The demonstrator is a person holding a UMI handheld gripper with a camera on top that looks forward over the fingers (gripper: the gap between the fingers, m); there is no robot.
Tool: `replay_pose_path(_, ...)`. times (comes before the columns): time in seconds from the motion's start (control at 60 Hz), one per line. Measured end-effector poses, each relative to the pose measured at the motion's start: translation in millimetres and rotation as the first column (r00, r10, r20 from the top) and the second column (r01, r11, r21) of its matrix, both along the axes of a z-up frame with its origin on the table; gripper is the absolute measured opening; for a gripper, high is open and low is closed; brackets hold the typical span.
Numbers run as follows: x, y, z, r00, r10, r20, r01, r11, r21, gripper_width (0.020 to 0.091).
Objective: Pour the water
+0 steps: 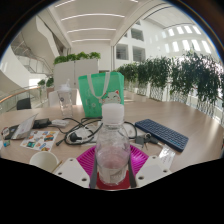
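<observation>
We see the hand-held gripper (112,172) clamped on the capped bottle (112,148), held above the worktop (150,112) near a paper cup (43,160); we judge the cap must come off, then tilt slowly.

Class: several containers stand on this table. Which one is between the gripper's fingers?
The clear plastic bottle with the white cap, held between the gripper fingers. The white paper cup stands beside them; the glass is far beyond.
</observation>
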State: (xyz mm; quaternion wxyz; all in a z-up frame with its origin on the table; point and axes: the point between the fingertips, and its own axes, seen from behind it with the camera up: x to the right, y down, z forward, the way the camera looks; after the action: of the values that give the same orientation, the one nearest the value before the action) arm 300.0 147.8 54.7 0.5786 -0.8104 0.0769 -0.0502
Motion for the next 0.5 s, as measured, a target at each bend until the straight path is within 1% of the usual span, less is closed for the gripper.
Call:
replay_pose_path(0.017,-1,-1,-2,1.000,0.001,0.004,-0.001,1.000,-0.007,0.0465)
replay_pose_path(0.05,4,2,-6,1.000,0.005,0.007,-0.005,1.000,-0.009,0.0458)
replay_pose_path(0.15,0,-1,-1,1.000,-0.011,-0.006,0.011,1.000,-0.007,0.0458)
replay_pose_path(0.217,2,1,-3,1.000,-0.012,-0.005,0.012,1.000,-0.012,0.0479)
replay_pose_path(0.3,4,-3,-6,1.000,-0.026,-0.014,0.025,0.998,-0.050,0.0557)
replay_pose_path(0.317,5,-6,-7,0.999,-0.037,-0.019,0.036,0.997,-0.069,0.0591)
replay_pose_path(0.383,4,-20,-11,0.997,-0.061,-0.048,0.055,0.992,-0.115,0.0814)
replay_pose_path(0.4,7,-21,-14,0.997,-0.062,-0.055,0.055,0.991,-0.119,0.0849)
replay_pose_path(0.417,4,-25,-13,0.996,-0.063,-0.062,0.055,0.991,-0.126,0.0856)
replay_pose_path(0.433,2,-31,-12,0.996,-0.064,-0.069,0.054,0.989,-0.136,0.0843)
replay_pose_path(0.5,-6,-58,-8,0.994,-0.075,-0.081,0.060,0.983,-0.172,0.0828)
